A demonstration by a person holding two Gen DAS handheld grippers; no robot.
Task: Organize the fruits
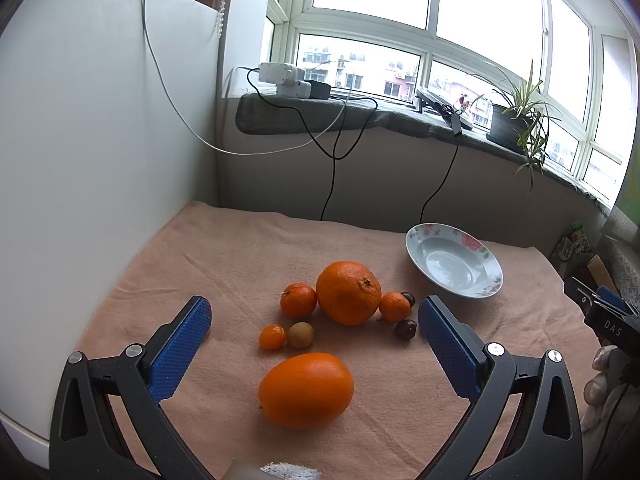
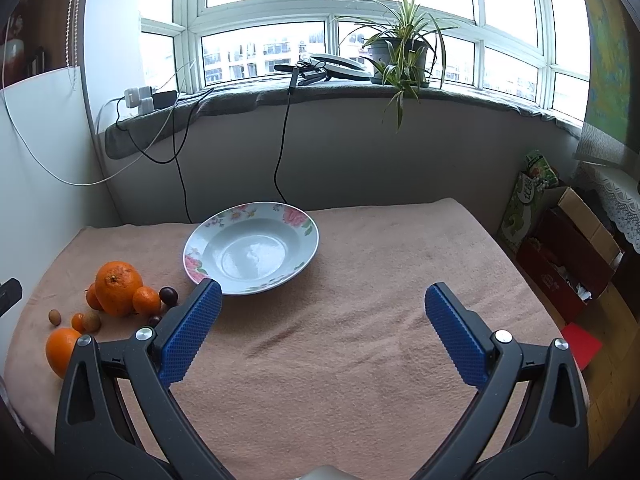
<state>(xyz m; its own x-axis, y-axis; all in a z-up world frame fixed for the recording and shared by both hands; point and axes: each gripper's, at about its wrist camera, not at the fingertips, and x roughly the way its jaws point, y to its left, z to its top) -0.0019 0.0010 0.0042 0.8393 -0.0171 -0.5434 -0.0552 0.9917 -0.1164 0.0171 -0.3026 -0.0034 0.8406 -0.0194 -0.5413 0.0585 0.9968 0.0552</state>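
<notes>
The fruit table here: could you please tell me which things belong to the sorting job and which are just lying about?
Job:
large orange
smooth orange
small mandarins
dark cherries
floral plate, empty
left gripper
right gripper

Lying about:
potted plant
chargers and cables
cardboard boxes

I see a peach-coloured towel [image 2: 360, 360] covering the table. Beyond it, at twelve o'clock, a grey-padded windowsill [image 2: 320, 98] runs below a wide white-framed window [image 2: 264, 4]. A potted spider plant [image 2: 400, 54] stands on the sill at one o'clock. White power adapters [image 1: 286, 78] sit on the sill at eleven o'clock, their cables [image 1: 332, 168] hanging down. At three o'clock, an open cardboard box [image 2: 572, 256] rests on the floor.
</notes>
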